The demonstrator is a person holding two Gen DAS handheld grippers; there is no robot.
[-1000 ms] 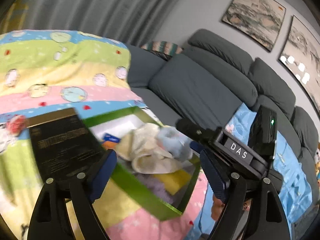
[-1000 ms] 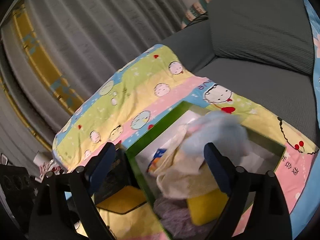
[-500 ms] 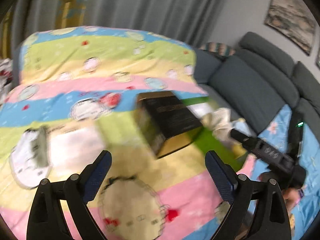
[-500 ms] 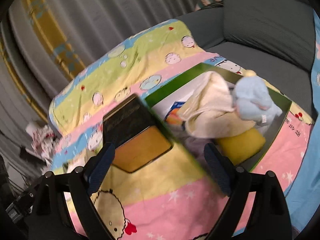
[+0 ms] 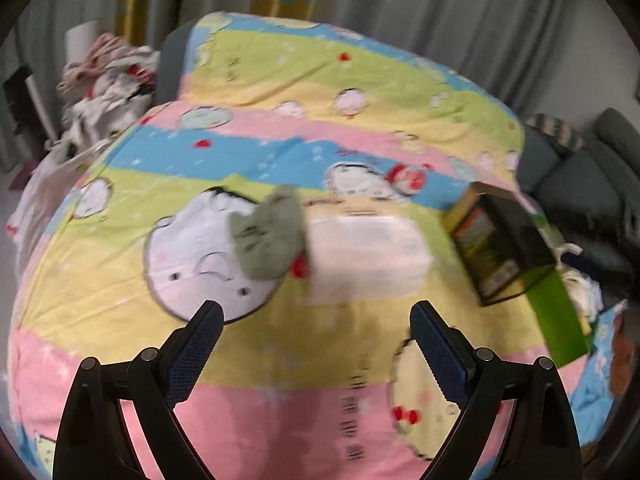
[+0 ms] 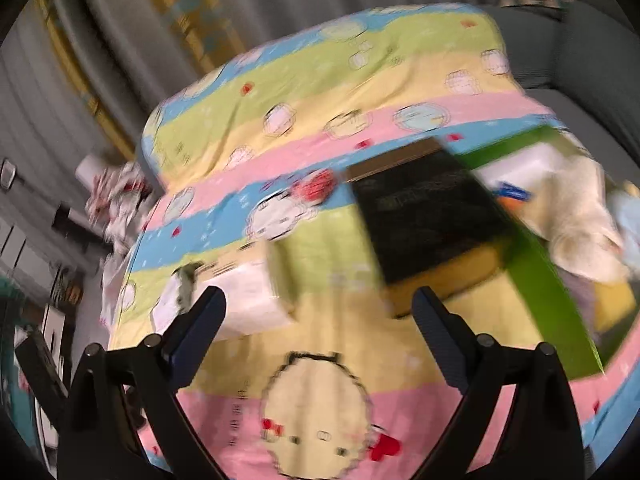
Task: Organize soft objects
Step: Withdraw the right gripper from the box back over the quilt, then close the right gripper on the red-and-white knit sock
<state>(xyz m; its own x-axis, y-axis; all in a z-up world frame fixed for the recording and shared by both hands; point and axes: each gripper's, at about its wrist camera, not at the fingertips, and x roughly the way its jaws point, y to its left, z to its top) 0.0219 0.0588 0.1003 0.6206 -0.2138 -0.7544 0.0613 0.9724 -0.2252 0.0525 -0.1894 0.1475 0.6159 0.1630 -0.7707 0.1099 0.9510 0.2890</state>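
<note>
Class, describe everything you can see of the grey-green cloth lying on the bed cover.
The cloth is a small, crumpled, grey-green piece of soft fabric, bunched rather than folded. It lies on the striped cartoon bed cover, over a white printed face, its right edge against the white box. The picture is blurred, so weave and seams cannot be told. Neither tongs touch it.

— What sort of place is shown?
— A home living room is suggested: a grey sofa (image 5: 576,184) with a striped cushion (image 5: 554,130) is seen, and grey curtains (image 5: 440,8) are hung along the wall.
— Anything else?
— A cartoon-printed striped blanket (image 5: 280,92) is spread out, and crumpled laundry (image 5: 106,76) is heaped beside it
</note>
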